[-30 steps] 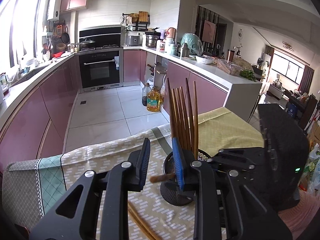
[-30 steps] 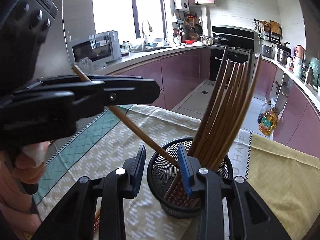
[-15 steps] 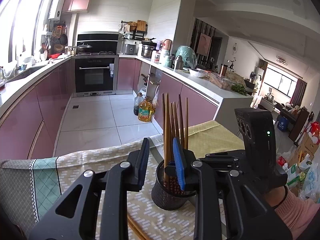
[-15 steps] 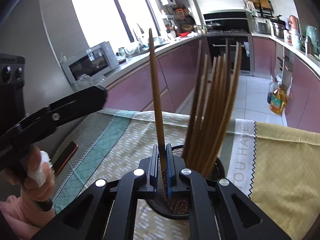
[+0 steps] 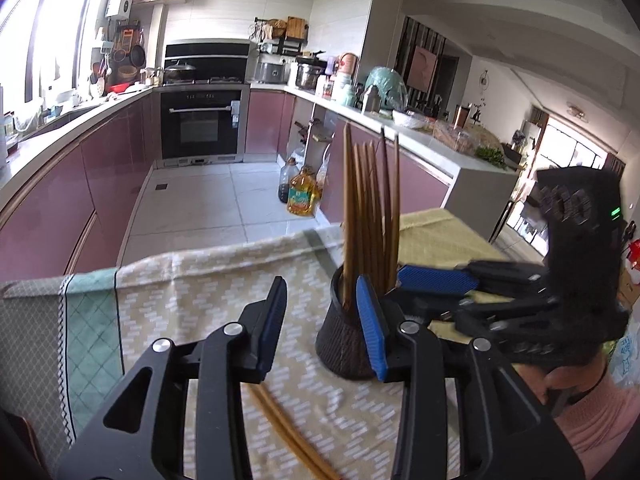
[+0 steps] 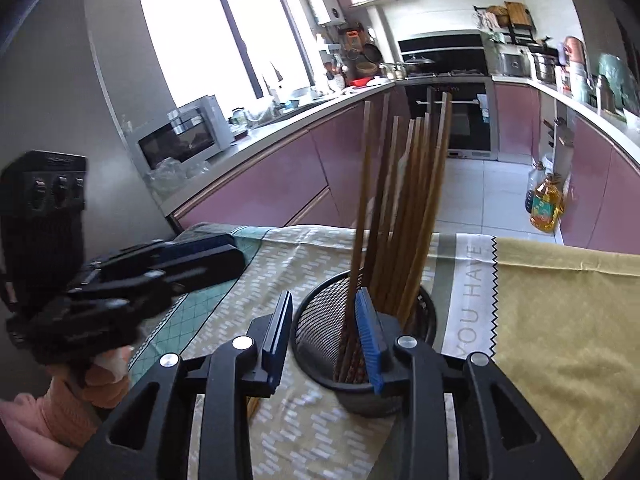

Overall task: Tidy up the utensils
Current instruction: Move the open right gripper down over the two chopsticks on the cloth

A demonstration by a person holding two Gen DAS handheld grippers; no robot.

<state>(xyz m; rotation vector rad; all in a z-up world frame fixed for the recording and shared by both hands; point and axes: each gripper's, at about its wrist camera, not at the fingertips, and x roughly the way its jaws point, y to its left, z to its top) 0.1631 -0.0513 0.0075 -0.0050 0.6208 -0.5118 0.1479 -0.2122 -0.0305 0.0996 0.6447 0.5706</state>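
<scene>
A black mesh holder [image 5: 344, 344] [image 6: 320, 320] stands on the patterned cloth [image 5: 180, 300] with several wooden chopsticks [image 5: 370, 208] [image 6: 404, 216] upright in it. My right gripper [image 6: 323, 338] hangs just over the holder's near rim. Its jaws are opening, and the pads [image 6: 366, 332] press on nothing. One chopstick stands free just left of the right pad. My left gripper [image 5: 320, 326] is low over the cloth, left of the holder. Its jaws are opening too, with nothing between them. A loose pair of chopsticks [image 5: 288, 432] lies on the cloth below it.
Each gripper shows in the other's view: the right gripper [image 5: 400, 290] beside the holder, the left gripper [image 6: 208, 276] at the left. A yellow cloth [image 6: 560, 320] covers the table's right part. The table's far edge runs just behind the holder; oil bottles [image 5: 304, 196] stand on the floor beyond.
A second ago the left gripper held a slanted chopstick into the holder. The right gripper then shut on it upright and has now let go. The left gripper has sunk and widened.
</scene>
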